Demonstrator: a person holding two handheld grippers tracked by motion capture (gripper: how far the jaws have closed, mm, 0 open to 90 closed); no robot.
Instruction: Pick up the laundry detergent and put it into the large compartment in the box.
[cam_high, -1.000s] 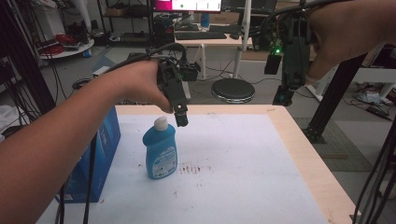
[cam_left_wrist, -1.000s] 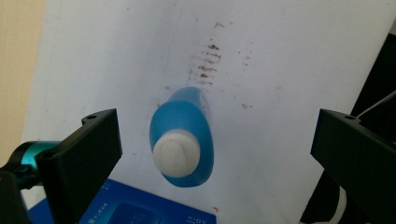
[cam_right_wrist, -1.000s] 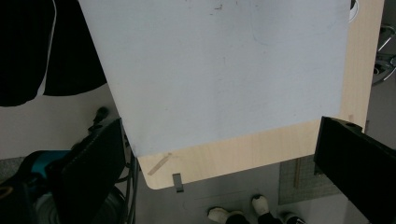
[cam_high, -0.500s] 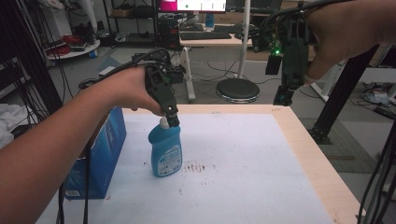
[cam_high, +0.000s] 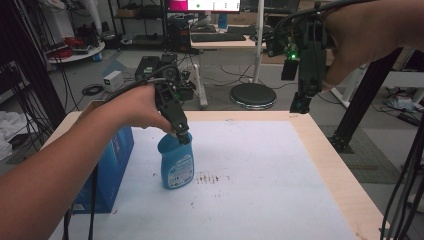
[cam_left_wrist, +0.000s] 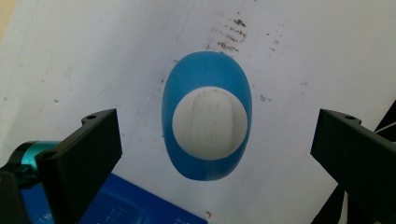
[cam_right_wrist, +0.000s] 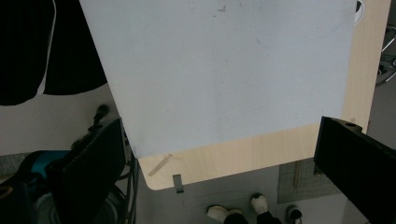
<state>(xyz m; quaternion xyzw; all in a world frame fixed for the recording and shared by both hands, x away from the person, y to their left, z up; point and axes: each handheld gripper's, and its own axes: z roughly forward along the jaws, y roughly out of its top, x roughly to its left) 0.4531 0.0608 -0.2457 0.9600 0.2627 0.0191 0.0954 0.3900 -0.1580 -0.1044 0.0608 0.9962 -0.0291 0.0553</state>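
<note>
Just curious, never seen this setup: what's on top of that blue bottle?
A white cap tops the blue bottle. The left gripper hangs right above it, jaws open on either side. In the high view, that gripper covers the cap.

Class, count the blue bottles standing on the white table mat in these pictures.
1: a blue bottle with a white cap stands beside the blue box, directly under the open left gripper.

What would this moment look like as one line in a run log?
left gripper: open, above white cap of blue plastic bottle | right gripper: open, raised over table's far edge | bottle: upright, ungrasped
</note>
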